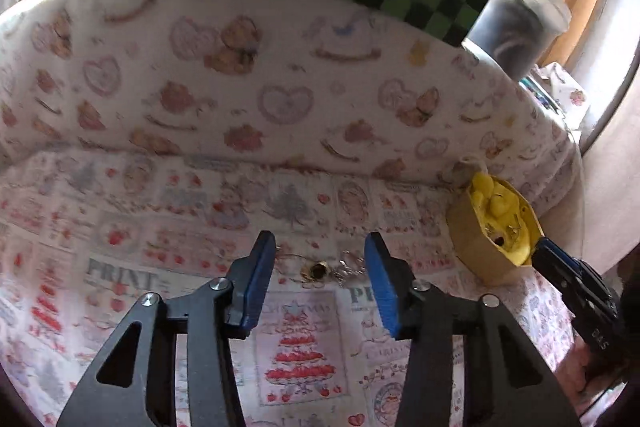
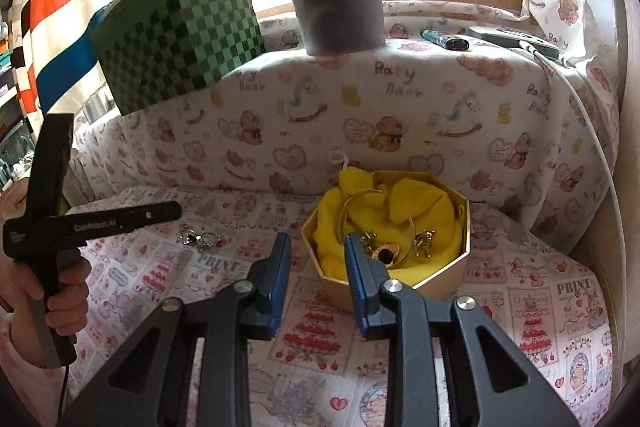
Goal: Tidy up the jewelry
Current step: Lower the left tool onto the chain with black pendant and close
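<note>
A small gold and silver jewelry piece [image 1: 320, 270] with a chain lies on the printed cloth, just beyond and between the fingertips of my open, empty left gripper [image 1: 320, 251]. It also shows in the right wrist view [image 2: 199, 238] at the left. An octagonal cardboard box [image 2: 440, 277] lined with yellow cloth holds a gold bangle [image 2: 410, 239] and several gold pieces [image 2: 424, 245]. My right gripper [image 2: 318, 251] is open and empty, its right finger at the box's near left rim. The box shows at the right of the left wrist view [image 1: 476, 247].
A green checkered box [image 2: 180, 39] and a plastic tub [image 2: 338, 11] of dark items stand on the raised ledge behind. A lighter [image 2: 444, 41] and a cabled device [image 2: 516, 41] lie on the ledge at right. The cloth-covered ledge wall [image 1: 280, 87] rises behind the work surface.
</note>
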### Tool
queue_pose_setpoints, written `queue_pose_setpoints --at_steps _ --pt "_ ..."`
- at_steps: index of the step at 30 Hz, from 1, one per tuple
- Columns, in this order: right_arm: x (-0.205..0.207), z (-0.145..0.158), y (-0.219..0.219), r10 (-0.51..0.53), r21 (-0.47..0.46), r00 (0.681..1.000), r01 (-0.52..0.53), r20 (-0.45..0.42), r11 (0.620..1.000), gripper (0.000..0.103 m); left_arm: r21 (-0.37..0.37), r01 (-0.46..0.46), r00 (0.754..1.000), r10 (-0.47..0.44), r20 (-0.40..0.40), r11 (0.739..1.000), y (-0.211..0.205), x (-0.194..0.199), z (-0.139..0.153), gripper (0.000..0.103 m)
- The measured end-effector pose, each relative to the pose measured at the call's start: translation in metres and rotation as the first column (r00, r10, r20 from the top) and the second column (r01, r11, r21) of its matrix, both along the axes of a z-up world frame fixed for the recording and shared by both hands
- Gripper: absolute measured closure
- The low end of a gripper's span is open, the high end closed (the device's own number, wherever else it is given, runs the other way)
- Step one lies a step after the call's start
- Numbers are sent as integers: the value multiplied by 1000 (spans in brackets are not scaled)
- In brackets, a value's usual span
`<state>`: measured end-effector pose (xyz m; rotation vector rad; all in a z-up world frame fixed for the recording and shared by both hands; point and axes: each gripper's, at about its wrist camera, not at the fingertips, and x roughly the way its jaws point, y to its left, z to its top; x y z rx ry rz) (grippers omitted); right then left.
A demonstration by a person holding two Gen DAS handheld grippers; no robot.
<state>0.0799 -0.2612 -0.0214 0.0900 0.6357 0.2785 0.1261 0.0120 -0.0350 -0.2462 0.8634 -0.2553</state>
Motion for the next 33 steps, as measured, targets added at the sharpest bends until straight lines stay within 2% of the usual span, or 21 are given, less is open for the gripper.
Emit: queue_pose_setpoints --at_steps 2,4,6,8,10,15,16,17,19,21,24,26,28,31,33 --pt "1 -2 -3 -10 8 1000 10 -12 1000 78 12 5 1000 -6 9 1000 -2 -2 0 59" --pt "2 -3 -5 -16 15 1000 17 -23 1000 78 54 -34 999 32 32 998 -2 -6 2 53" --pt "3 -4 -7 -26 17 999 27 -32 999 75 93 -67 996 62 62 993 -1 -7 6 34" --pt "3 -4 -8 -29 13 999 30 -32 999 69 132 -110 990 97 101 985 2 -9 10 26" --pt "2 -3 -8 -33 13 999 34 -31 999 69 177 -140 987 123 102 974 6 -8 12 15" --pt "2 -3 -8 -33 11 999 34 -40 999 66 165 -121 991 109 79 979 15 -3 12 11" --pt "2 -3 -8 -34 12 999 34 -42 999 65 187 -128 990 114 82 974 14 -1 12 10" --pt "2 -4 -9 -34 18 998 34 -47 999 64 224 -151 987 135 87 963 15 0 12 4" --pt "3 -4 -11 -35 33 998 36 -58 999 63 315 -190 981 164 108 930 14 3 13 3" --pt "4 -4 -14 -44 45 997 47 -64 998 61 345 -158 986 128 109 925 13 6 17 3" --pt "3 -3 -18 -62 53 996 66 -64 996 58 291 -170 984 148 94 942 18 11 26 1" --pt "1 -1 -21 -80 55 995 83 -51 995 48 204 -174 984 163 73 963 23 16 29 1" --pt "-1 2 -23 -102 45 994 103 -33 994 47 126 -150 989 148 27 981 28 25 29 1" --pt "-2 5 -26 -133 31 991 133 -15 991 37 128 -153 985 162 -62 980 31 41 25 1" --pt "-3 6 -27 -147 19 989 147 -8 989 37 151 -140 983 156 -100 979 33 52 21 1"
